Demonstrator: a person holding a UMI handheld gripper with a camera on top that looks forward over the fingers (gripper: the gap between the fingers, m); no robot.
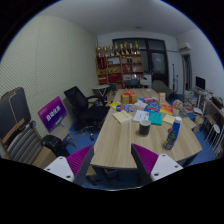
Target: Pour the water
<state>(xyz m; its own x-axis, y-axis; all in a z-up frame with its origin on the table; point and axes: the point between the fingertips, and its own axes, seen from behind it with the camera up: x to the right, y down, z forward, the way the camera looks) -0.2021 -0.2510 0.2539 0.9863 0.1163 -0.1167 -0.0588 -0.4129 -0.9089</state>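
Approach is the step in hand, I judge: I hold the gripper [112, 160] released, its purple pads [146, 158] wide apart with nothing between them, just short of the long wooden table [120, 140]. A blue bottle-like thing [169, 133] stands near the table's right edge; whether it holds the water I cannot tell. Next I need to close in on it.

There is one view only, riding on the claw [112, 166] and held high, well back from the near end of the long desk [120, 140]. It looks down the desk's length toward the shelves [120, 65] on the far wall.
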